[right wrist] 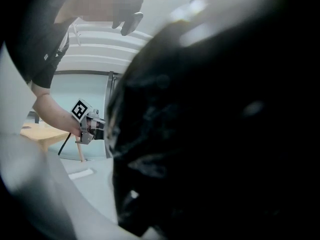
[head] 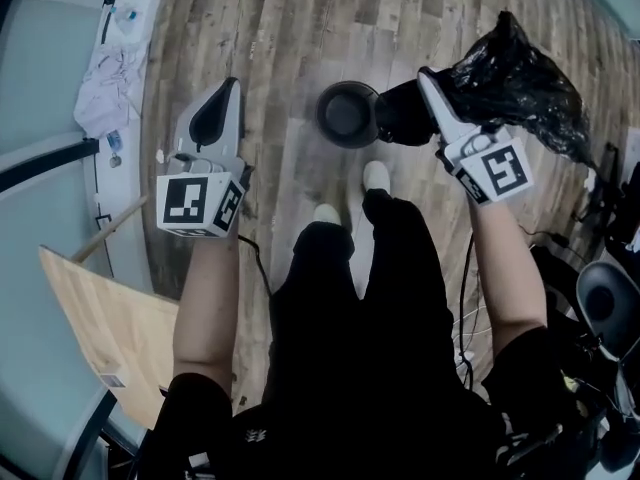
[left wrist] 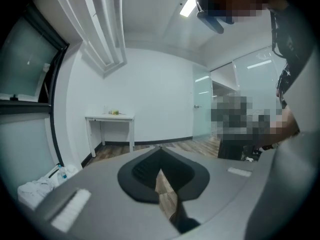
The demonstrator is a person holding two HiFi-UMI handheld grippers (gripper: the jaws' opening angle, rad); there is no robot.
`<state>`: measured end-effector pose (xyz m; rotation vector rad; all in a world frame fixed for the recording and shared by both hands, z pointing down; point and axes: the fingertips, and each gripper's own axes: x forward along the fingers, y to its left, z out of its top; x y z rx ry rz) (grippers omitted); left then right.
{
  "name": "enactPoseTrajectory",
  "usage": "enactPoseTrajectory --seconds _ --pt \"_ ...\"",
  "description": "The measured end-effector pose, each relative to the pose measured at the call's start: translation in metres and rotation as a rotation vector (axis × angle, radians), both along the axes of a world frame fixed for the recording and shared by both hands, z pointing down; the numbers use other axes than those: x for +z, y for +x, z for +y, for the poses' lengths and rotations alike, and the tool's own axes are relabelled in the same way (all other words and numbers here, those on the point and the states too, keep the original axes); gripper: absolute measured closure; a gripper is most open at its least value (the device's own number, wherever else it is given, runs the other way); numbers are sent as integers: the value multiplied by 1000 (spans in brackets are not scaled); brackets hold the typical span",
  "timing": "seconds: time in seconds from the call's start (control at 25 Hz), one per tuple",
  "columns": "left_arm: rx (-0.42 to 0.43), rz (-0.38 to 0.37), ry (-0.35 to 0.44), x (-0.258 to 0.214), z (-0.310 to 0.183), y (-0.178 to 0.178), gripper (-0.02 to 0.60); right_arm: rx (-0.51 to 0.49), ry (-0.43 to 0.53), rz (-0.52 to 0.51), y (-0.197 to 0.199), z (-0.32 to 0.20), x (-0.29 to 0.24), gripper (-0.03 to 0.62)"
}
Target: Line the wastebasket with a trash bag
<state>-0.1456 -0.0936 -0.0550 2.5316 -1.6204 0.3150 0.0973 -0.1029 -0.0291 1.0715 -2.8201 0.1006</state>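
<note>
Black, crinkled, glossy plastic of the trash bag (head: 515, 78) is being clamped by the right gripper (head: 432, 86) at upper right, near the round dark wastebasket (head: 347, 114) on the wood-plank floor (head: 280, 28), while the left gripper (head: 228, 93) is being held closed on nothing.

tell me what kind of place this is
Probably an office or lab-style room, not a home: wood-plank floor, frosted glass partitions, and a plain white table against a bare white wall. A small black wastebasket stands on the floor.
</note>
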Motion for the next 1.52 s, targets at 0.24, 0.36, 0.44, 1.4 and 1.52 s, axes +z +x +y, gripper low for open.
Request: enactPoseTrajectory --seconds 0.24,0.36,0.44,1.4,1.52 --pt "0 -4 -16 95 -14 -3 574 -38 -10 -24 -11 -16 88 592" --pt "8 -9 -8 142 -25 -9 574 -54 2 -16 -19 -26 136 592" --pt "25 -18 8 175 -35 -6 574 -66 12 -12 -23 -33 168 592" --pt "135 5 115 434 -61 12 574 -363 90 64 -92 -2 430 592" --pt "137 10 91 447 -53 13 574 -380 84 71 -95 3 445 592"
